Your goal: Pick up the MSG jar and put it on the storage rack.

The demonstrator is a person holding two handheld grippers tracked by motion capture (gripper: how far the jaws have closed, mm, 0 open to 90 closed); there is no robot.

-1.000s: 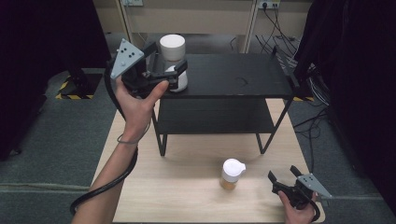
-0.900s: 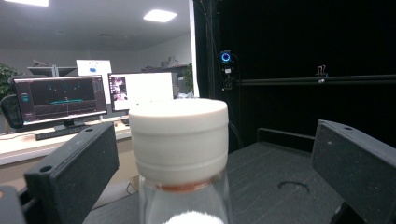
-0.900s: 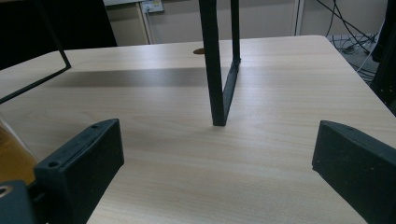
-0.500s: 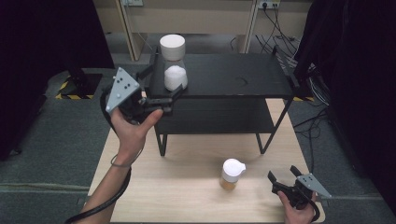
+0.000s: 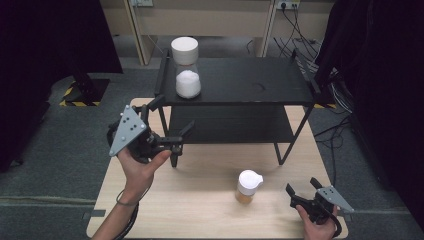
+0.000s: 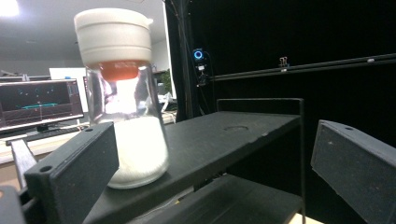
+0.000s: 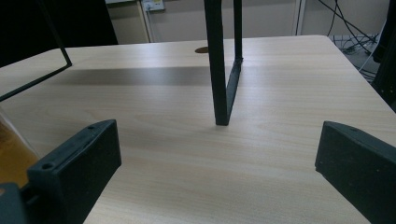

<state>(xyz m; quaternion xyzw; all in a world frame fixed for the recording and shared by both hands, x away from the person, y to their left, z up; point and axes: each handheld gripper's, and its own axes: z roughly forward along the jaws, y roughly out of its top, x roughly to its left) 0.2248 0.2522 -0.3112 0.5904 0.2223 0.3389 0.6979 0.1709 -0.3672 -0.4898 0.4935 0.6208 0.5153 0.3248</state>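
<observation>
A glass jar of white powder (image 5: pixel 187 75) with a white lid stands at the left end of the black rack's top shelf (image 5: pixel 250 82). My left gripper (image 5: pixel 176 111) is open, below and near-left of that jar, holding nothing. In the left gripper view the jar (image 6: pixel 126 107) stands upright ahead, off to the left of my wide-apart jaws (image 6: pixel 210 158). A smaller jar with amber contents (image 5: pixel 248 186) and a white cap stands on the wooden table. My right gripper (image 5: pixel 301 185) rests to its right; its jaws have just been opening and nothing is between them (image 7: pixel 215 158).
The rack's lower shelf (image 5: pixel 235 125) sits over the wooden table (image 5: pixel 200 210). One thin black rack leg (image 7: pixel 219 70) stands straight ahead of the right gripper. The amber jar's edge (image 7: pixel 9 154) shows at that view's left. Cables lie on the floor beyond.
My left gripper has drawn back from the powder jar, down and toward the table's near left. The jar stays upright on the shelf. The right hand has kept its place.
</observation>
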